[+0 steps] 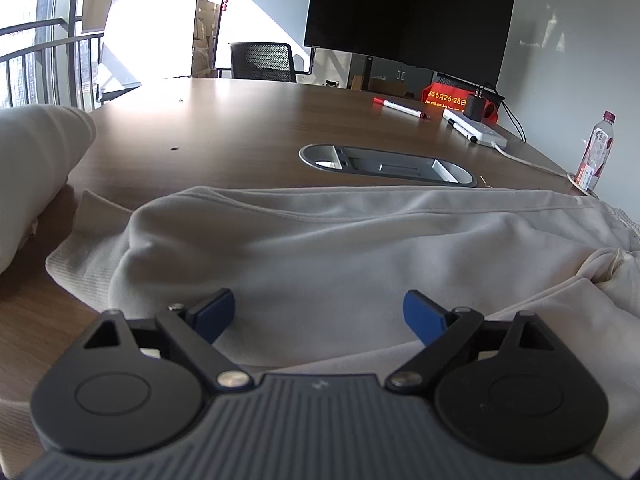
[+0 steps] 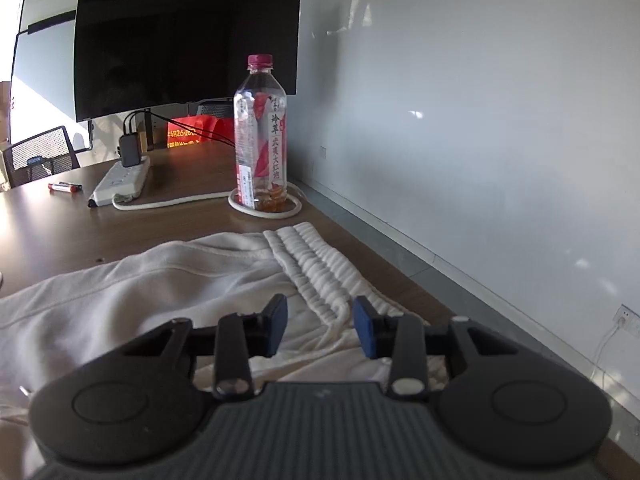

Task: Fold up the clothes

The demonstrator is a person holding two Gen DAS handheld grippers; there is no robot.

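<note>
A cream pair of sweatpants (image 1: 320, 240) lies spread across the brown table (image 1: 224, 140). Its ribbed cuff (image 1: 80, 264) points left in the left wrist view. My left gripper (image 1: 320, 316) is open and empty, hovering just above the leg fabric. In the right wrist view the same pants (image 2: 140, 292) show their ribbed elastic waistband (image 2: 320, 268) near the table's right edge. My right gripper (image 2: 320, 328) is open, its blue pads either side of the waistband's near end, not closed on it.
A second cream garment (image 1: 36, 168) is bunched at the left. A plastic bottle (image 2: 261, 136) stands inside a loop of white cable just beyond the waistband. A power strip (image 2: 122, 182), markers (image 1: 400, 108), a grey cable hatch (image 1: 384, 164) and a large monitor (image 1: 408, 20) lie further back.
</note>
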